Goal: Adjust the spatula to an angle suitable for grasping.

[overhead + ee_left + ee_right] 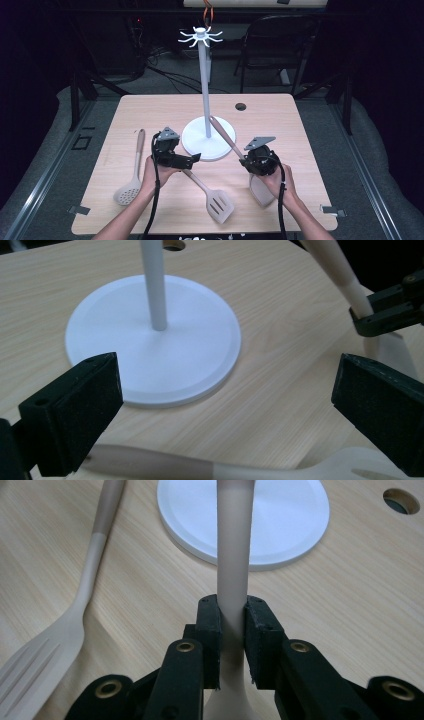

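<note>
A white utensil stand with hooks at its top rises from a round base at the table's middle. My right gripper is shut on the handle of a beige spatula; the handle leans over the base and the blade rests by the hand. In the right gripper view the jaws clamp that handle. My left gripper is open just left of the base, above the handle of a slotted turner. Its fingers stand wide apart around the base.
A skimmer spoon lies at the table's left. The slotted turner lies flat between the hands. A cable hole sits at the back right. A chair stands behind the table.
</note>
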`<act>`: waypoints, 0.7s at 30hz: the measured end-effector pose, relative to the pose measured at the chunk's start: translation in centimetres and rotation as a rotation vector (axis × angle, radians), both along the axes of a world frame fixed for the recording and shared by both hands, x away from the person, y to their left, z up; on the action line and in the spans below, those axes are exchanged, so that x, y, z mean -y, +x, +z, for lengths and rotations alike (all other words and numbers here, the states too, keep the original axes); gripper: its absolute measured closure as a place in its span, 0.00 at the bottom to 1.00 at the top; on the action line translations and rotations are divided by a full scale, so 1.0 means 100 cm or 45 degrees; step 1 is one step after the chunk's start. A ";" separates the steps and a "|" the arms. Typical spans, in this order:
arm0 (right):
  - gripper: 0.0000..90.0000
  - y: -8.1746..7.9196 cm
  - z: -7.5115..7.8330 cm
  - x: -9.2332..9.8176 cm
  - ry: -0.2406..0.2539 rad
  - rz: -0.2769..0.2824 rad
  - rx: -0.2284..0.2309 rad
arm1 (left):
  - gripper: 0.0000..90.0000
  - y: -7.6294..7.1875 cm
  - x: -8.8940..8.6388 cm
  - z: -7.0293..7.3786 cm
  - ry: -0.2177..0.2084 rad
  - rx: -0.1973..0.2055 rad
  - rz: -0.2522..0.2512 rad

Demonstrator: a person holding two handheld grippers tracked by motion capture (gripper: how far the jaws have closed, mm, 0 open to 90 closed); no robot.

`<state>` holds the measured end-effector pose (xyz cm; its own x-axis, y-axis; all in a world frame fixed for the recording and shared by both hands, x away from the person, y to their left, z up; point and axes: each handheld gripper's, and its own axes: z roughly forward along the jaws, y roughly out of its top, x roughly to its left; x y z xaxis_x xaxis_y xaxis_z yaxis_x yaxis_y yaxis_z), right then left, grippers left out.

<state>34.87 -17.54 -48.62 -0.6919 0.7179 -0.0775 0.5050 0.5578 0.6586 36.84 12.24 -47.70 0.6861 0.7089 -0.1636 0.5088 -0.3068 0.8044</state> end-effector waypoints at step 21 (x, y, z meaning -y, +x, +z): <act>0.87 -0.001 0.007 -0.041 -0.005 0.030 0.139 | 0.28 0.011 0.038 0.000 -0.251 -0.005 -0.163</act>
<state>34.77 -13.45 -47.92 -0.6958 0.7011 -0.1561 0.4173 0.5714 0.7066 37.94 8.48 -47.70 0.7677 0.5698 -0.2933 0.4789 -0.2060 0.8533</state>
